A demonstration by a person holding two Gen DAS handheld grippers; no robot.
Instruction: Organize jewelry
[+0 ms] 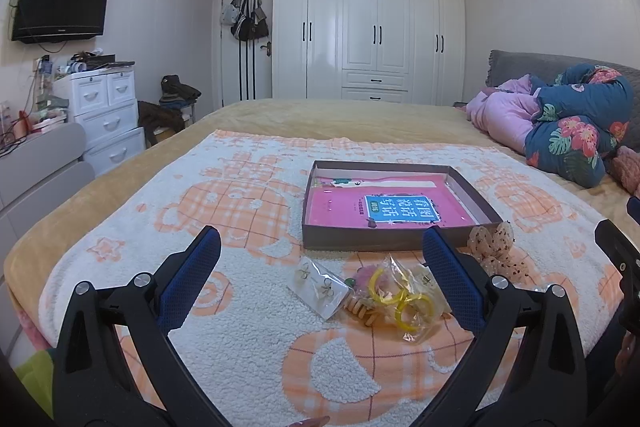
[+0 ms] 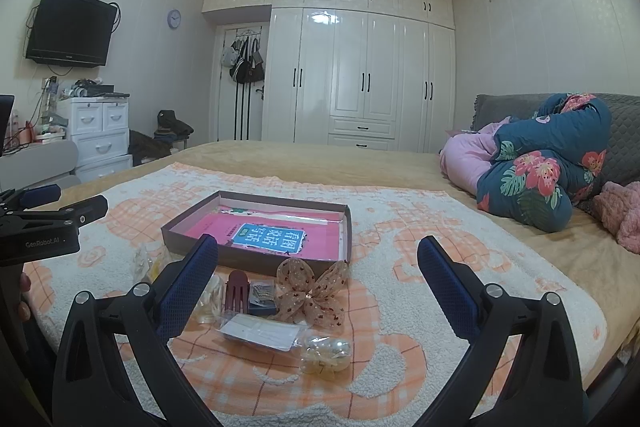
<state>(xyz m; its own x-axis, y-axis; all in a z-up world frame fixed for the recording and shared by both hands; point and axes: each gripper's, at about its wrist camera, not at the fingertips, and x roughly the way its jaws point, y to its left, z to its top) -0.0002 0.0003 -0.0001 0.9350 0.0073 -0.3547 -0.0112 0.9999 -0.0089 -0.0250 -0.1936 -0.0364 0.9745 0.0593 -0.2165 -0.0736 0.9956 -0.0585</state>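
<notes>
I see both hand-held grippers, left (image 1: 320,267) and right (image 2: 318,263), wide open and holding nothing. The jewelry packets (image 1: 384,291) lie on the blanket (image 1: 240,347) near its front edge, outside the box (image 1: 394,201); sorting seems not started.

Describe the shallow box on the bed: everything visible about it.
The shallow box is a rectangular, low-walled cardboard tray, brownish outside and pale inside, open with no lid in view. It lies flat on the orange-and-white blanket, beyond the pile of bagged jewelry. Inside lies a pink book with a blue label of Chinese characters, filling most of the floor. The dotted fabric bow sits just before its near wall. Neither tool touches it.
</notes>
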